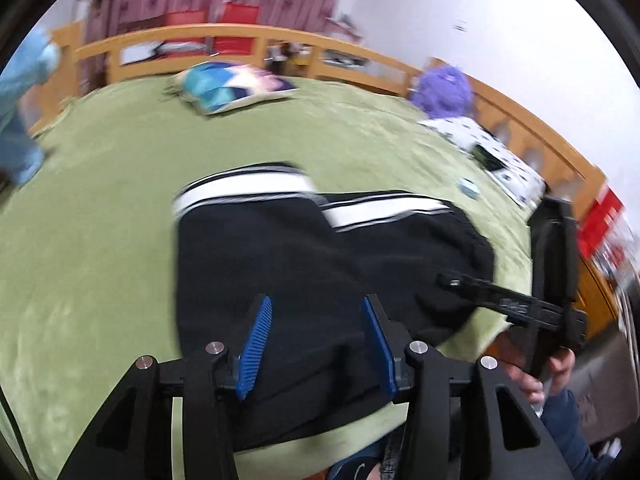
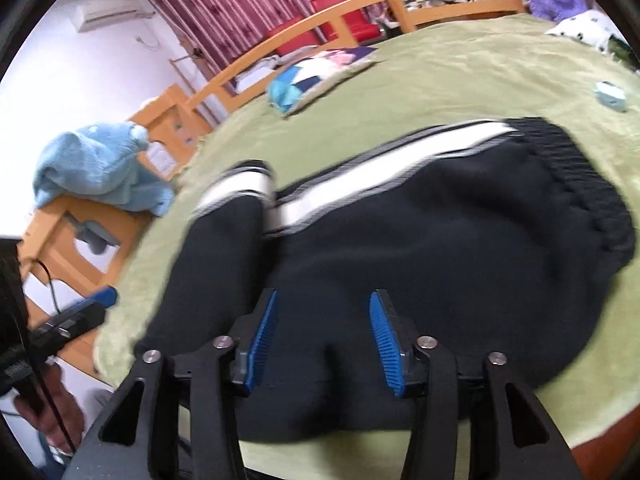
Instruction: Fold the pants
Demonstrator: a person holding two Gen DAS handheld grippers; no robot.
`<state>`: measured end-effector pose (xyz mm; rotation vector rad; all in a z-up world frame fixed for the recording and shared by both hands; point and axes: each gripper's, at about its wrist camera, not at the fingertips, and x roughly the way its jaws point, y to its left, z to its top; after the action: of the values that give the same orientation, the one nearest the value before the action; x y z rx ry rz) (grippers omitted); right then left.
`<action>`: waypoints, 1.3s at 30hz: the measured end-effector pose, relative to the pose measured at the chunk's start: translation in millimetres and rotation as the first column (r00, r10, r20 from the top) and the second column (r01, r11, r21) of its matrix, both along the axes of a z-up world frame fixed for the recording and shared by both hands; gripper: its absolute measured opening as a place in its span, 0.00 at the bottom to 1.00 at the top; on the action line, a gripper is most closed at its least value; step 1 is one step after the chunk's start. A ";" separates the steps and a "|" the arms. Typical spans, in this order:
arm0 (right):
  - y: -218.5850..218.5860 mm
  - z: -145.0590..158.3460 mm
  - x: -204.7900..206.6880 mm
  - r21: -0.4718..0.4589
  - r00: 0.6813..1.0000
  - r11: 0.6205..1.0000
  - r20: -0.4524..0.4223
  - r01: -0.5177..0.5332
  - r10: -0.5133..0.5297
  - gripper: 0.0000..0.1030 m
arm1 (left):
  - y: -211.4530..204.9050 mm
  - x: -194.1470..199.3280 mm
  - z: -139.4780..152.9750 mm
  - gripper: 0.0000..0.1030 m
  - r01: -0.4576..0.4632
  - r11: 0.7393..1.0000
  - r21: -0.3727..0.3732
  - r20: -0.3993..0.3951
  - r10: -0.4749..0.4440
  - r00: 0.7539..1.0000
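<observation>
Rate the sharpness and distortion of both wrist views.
Left wrist: fisheye bends the bed rail; pants and pillow smeared by motion, gripper crisp. Right wrist: same curvature, stripe streaked, gripper sharp.

I am working in a bedroom at home. A wide bed [image 1: 100, 184] under a green cover fills my view, with a wooden rail [image 1: 224, 34] along its far edge. A patterned pillow [image 1: 232, 84] lies near that edge and a purple plush toy [image 1: 442, 90] at the far right corner. Dark red curtains [image 2: 248, 12] hang behind, beside a wall air conditioner [image 2: 110, 12].
</observation>
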<state>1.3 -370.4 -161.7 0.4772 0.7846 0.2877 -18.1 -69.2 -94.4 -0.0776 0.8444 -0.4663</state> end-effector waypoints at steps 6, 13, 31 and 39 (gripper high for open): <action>59.7 -17.0 31.2 -0.009 0.993 0.998 -0.095 -0.070 0.069 0.56 | 52.0 6.8 -17.3 0.43 -0.112 0.992 -0.062 -0.090 0.106 0.990; 75.3 5.4 35.0 -0.013 0.995 0.995 -0.001 -0.096 0.096 0.15 | 73.2 2.1 -24.9 0.43 -0.145 0.988 -0.052 -0.105 0.139 0.985; -155.2 7.0 -0.4 -0.341 0.949 0.897 -0.044 0.280 -0.312 0.21 | -51.2 27.3 -28.7 0.43 0.106 0.994 -0.001 -0.118 -0.106 0.987; -142.5 18.8 -50.9 -0.353 0.957 0.889 0.110 0.291 -0.270 0.33 | -95.7 17.0 -56.3 0.51 0.182 0.983 0.024 -0.176 -0.175 0.969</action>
<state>-49.5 -512.9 -142.8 0.2223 0.6822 -0.1168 -1.2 -164.9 -150.7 -0.0049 1.0368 -0.6181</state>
